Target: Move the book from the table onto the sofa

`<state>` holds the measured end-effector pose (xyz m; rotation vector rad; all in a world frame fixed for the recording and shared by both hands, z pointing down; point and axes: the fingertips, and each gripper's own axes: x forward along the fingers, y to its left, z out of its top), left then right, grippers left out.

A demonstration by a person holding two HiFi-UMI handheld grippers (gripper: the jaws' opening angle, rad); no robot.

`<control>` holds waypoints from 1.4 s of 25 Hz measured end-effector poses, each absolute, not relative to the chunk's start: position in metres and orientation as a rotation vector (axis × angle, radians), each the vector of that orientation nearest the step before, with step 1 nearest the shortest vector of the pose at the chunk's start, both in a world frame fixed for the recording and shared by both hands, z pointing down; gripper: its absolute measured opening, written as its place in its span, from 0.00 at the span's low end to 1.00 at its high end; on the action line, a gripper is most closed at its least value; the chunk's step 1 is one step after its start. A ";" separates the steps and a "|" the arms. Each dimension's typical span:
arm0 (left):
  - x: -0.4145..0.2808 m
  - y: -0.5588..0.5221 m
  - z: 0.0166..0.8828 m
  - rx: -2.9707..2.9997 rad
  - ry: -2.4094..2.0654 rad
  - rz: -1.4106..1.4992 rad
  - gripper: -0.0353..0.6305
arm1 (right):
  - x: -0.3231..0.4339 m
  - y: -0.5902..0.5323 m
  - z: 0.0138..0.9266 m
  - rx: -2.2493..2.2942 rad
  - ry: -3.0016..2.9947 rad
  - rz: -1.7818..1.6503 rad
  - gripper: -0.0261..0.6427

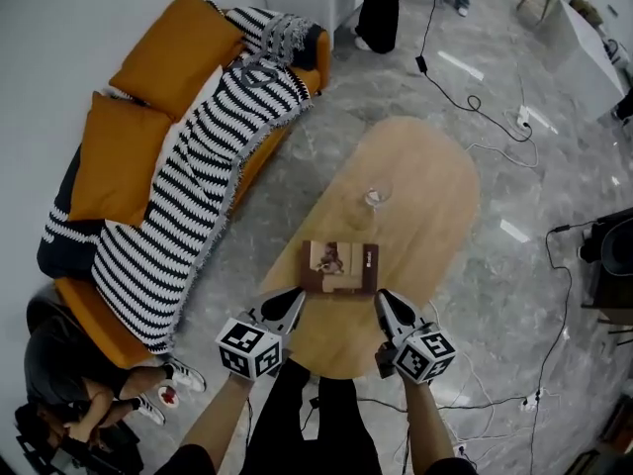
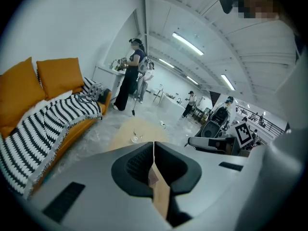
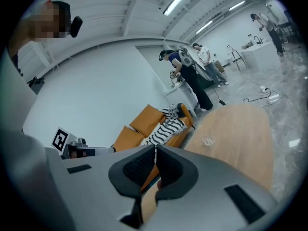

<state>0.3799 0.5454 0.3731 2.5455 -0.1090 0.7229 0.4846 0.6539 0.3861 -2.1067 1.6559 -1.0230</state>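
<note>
A brown book (image 1: 340,267) lies flat near the close end of the oval wooden table (image 1: 425,206). My left gripper (image 1: 294,303) hovers just off the book's near left corner, its jaws shut and empty. Off the near right corner, my right gripper (image 1: 386,303) is likewise shut with nothing in it. Neither touches the book. In the left gripper view the left gripper (image 2: 153,150) has its pads pressed together. The right gripper (image 3: 155,155) looks the same in its own view. The orange sofa (image 1: 148,57), draped with a black-and-white striped blanket (image 1: 188,196), stands to the table's left.
A small clear glass (image 1: 376,196) stands mid-table beyond the book. Cables (image 1: 475,107) trail over the grey floor. One person sits on the floor by the sofa's near end (image 1: 69,384), and another stands at its far end (image 1: 381,8). A white table (image 1: 584,47) is far right.
</note>
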 end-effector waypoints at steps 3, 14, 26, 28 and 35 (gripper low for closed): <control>0.385 0.538 0.397 2.542 -0.104 0.755 0.08 | 0.493 0.651 0.409 -2.091 1.641 -1.051 0.08; 0.392 0.507 0.503 2.454 0.022 0.844 0.08 | 0.495 0.634 0.517 -2.010 1.668 -1.260 0.11; 0.381 0.487 0.639 2.287 0.075 0.933 0.17 | 0.513 0.642 0.637 -2.074 1.536 -1.442 0.22; 0.380 0.487 0.654 2.228 0.067 0.929 0.20 | 0.519 0.645 0.649 -2.079 1.527 -1.471 0.24; 0.382 0.484 0.686 2.073 0.077 0.924 0.29 | 0.537 0.652 0.686 -2.041 1.464 -1.587 0.34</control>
